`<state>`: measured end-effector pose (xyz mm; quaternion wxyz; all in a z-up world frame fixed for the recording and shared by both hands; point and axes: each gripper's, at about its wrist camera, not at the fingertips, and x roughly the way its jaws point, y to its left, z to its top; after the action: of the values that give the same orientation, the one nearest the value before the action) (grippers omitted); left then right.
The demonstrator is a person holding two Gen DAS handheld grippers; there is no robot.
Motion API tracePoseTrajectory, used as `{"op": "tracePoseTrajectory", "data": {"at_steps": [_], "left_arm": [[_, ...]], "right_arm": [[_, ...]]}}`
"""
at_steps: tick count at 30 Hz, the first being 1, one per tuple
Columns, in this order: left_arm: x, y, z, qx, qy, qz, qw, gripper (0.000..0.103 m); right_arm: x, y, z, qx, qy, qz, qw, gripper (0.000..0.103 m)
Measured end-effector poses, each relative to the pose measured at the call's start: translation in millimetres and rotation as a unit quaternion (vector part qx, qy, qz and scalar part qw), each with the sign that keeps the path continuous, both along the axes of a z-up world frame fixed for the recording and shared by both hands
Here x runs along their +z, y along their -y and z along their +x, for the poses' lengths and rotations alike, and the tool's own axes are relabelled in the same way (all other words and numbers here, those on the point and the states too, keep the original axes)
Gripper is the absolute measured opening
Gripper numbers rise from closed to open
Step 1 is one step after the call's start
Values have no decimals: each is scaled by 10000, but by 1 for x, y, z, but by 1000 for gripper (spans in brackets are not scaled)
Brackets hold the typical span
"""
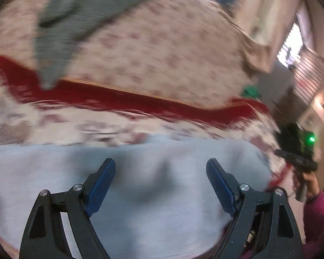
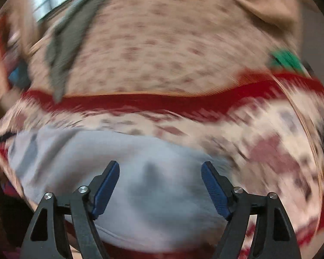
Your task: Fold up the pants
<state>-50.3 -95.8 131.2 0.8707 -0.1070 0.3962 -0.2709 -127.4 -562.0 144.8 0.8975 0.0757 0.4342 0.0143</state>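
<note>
Both tools stand with blue pads spread apart and nothing between them: the left tool (image 1: pixel 161 172) and the right tool (image 2: pixel 160 173) each hang above the light grey pants (image 1: pixel 140 194), which lie bunched just below and ahead of the pads. Beyond the pants a floral bedsheet (image 1: pixel 162 64) with a red band (image 1: pixel 118 99) covers the bed. Farther off lies a dark grey garment (image 1: pixel 75 21). Everything is motion-blurred. Past the bed a bright window (image 1: pixel 291 45) shows.
</note>
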Motion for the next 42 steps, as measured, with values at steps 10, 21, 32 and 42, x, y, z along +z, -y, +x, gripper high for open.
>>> {"op": "tracePoseTrajectory", "data": {"at_steps": [10,21,32,42], "left_arm": [[-13,128,9,-952,-130,275,9950,85],[-31,52,26,517,-564,-174,9969,85],[-90,17,32,1098,-1047,190,9882,85],[-92,15,32,945,-951,241,9907,85]], "right_arm": [[-75,63,-28,-650,-901,2421,9639,84],[-78,58,-11,-370,65,3195,9469,29],[-58,59,-55,-538,-134,1967,9789,23],[-42,30,-65,101,-648,1116,9916,23]]}}
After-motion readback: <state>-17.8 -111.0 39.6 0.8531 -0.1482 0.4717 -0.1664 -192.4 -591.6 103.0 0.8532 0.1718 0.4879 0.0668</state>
